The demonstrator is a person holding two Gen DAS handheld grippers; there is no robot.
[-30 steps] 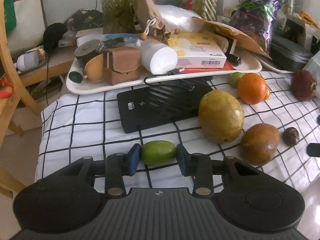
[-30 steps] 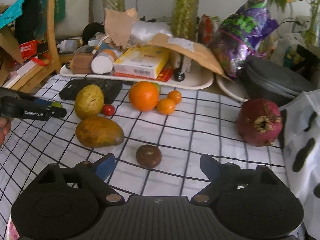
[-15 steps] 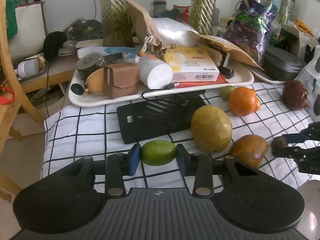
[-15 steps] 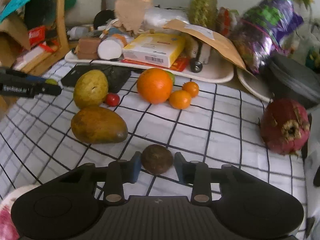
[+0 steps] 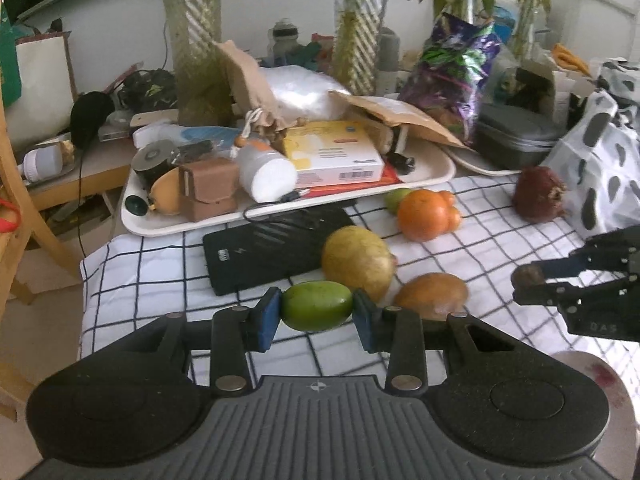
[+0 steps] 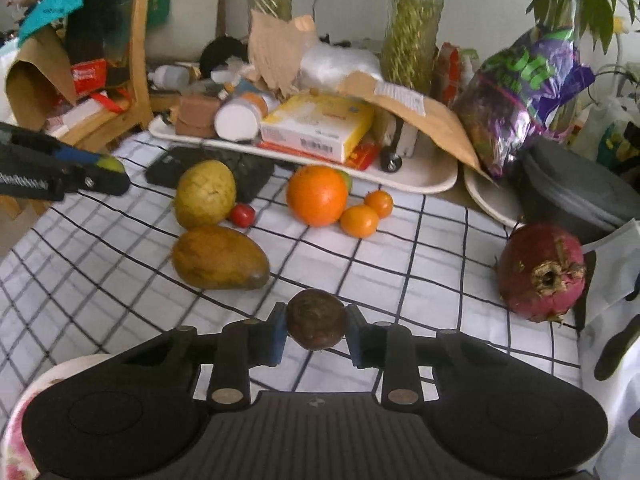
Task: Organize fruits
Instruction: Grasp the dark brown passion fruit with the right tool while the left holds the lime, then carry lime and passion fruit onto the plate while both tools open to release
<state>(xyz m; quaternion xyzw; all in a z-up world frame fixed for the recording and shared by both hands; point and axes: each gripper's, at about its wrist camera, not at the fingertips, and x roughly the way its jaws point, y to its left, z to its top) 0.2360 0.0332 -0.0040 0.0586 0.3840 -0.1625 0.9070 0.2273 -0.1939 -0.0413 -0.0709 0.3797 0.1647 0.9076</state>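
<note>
Since a second ago, our right gripper [image 6: 316,330] has closed on the small dark brown fruit [image 6: 317,323] and raised it off the checked cloth [image 6: 400,256]; our left gripper [image 5: 316,312] has carried its green fruit [image 5: 316,306] higher above the cloth.

Items held:
- Green fruit: pinched end to end between the blue pads [image 5: 267,319], long axis across the jaws, which likely keeps it from rolling out.
- Dark brown fruit: clamped at its widest part, clear of the cloth.

Items on the cloth:
- Yellow-green round fruit [image 6: 205,194], brown mango [image 6: 219,258] and small red fruit [image 6: 242,214], close together.
- Large orange [image 6: 317,196] with two small oranges [image 6: 370,214] touching beside it.
- Pomegranate [image 6: 542,274], well apart at the right.

We judge both held fruits are bound for like groups; destinations cannot be told.
</note>
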